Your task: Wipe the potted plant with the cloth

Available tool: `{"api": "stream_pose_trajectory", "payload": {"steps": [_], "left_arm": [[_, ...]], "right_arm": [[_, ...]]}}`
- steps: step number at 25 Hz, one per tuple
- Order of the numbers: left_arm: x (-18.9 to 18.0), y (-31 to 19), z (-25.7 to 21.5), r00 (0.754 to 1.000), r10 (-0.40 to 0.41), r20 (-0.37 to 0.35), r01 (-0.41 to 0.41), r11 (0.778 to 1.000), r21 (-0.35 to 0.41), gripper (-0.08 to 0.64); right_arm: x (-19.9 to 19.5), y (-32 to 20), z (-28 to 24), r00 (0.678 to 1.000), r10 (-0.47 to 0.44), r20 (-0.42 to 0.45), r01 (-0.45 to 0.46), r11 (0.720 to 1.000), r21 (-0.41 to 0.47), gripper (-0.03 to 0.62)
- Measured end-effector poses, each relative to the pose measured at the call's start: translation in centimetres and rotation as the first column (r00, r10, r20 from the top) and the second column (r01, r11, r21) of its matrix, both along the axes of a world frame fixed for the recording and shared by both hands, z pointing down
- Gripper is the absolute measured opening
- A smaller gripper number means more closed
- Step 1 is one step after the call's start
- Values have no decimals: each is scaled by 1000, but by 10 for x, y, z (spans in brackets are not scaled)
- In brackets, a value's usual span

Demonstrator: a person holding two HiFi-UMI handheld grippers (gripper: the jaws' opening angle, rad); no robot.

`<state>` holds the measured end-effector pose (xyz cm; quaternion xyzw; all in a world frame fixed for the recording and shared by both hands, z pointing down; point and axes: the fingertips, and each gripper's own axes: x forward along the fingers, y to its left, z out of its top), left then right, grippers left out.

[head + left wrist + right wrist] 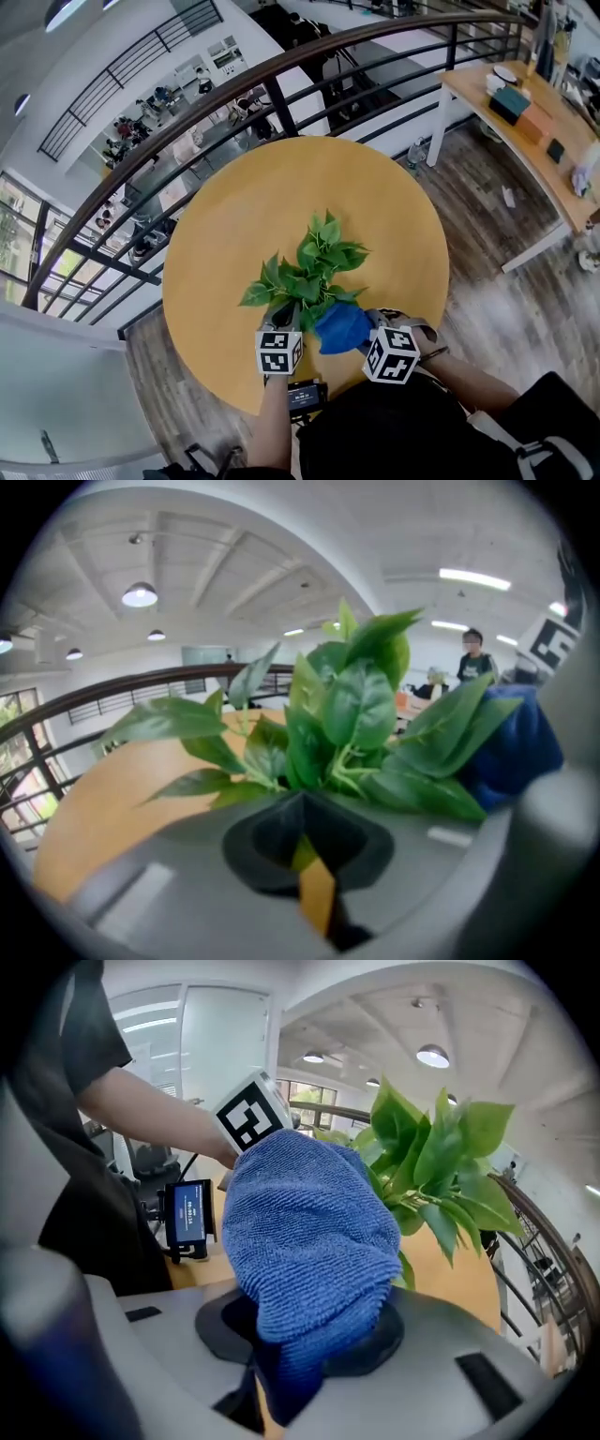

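Note:
The potted plant [314,272] with broad green leaves stands near the front of the round wooden table [234,216]. My left gripper [284,314] is at the plant's near left side. In the left gripper view its jaws [302,850] are shut, with a thin green leaf edge pinched at the tips and the plant [347,714] just beyond. My right gripper [367,328] is shut on a blue cloth [342,326], which bulges over the jaws [291,1354] as a thick wad [305,1232]. The cloth sits against the plant's near right leaves [441,1157]. The pot is hidden.
A small device with a lit screen [305,397] sits at the table's front edge, between my arms. A dark railing [187,122] curves behind the table. A white-legged desk [525,131] with several items stands at the right. A person [473,653] stands far off.

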<state>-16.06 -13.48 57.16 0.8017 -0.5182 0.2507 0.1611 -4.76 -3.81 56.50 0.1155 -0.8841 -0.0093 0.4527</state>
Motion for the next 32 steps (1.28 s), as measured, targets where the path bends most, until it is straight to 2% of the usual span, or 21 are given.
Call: {"api": "stream_pose_trajectory", "payload": {"steps": [5, 8, 11, 16, 18, 20, 23, 25, 27, 29, 32], "left_arm": [[-1, -1, 0, 1000, 5, 0, -5, 1000, -7, 2], [-2, 0, -3, 1000, 11, 1, -11, 1000, -5, 2], [-1, 1, -1, 1000, 16, 3, -16, 1000, -12, 2], [2, -9, 2, 1000, 13, -11, -14, 1000, -11, 2], [4, -9, 1, 1000, 15, -11, -15, 1000, -13, 2], [2, -7, 1, 1000, 20, -2, -20, 1000, -15, 2], [-1, -6, 1, 1000, 27, 12, -26, 1000, -11, 2], [-1, -5, 0, 1000, 29, 11, -29, 1000, -10, 2], [-1, -6, -1, 1000, 29, 11, -29, 1000, -9, 2], [-2, -8, -1, 1000, 27, 12, -27, 1000, -8, 2], [-3, -9, 0, 1000, 27, 12, -27, 1000, -7, 2]], "right_arm": [[-1, 6, -16, 999, -33, 43, 32, 999, 41, 135], [-3, 10, -47, 989, -11, 147, 5, 999, 40, 135], [-5, 10, -85, 965, -12, 262, -2, 999, 52, 135], [-1, 5, -116, 943, -44, 330, 5, 993, 116, 135], [6, -3, -125, 941, -17, 339, -31, 990, 136, 135], [16, -21, -138, 931, 47, 361, -110, 981, 157, 135], [41, -60, -151, 904, 178, 388, -263, 949, 176, 135], [64, -86, -146, 887, 274, 372, -356, 918, 173, 135], [82, -105, -125, 872, 364, 327, -423, 896, 131, 135], [93, -113, -84, 872, 427, 238, -452, 890, 59, 135], [102, -107, -11, 889, 453, 69, -452, 891, -32, 135]]}}
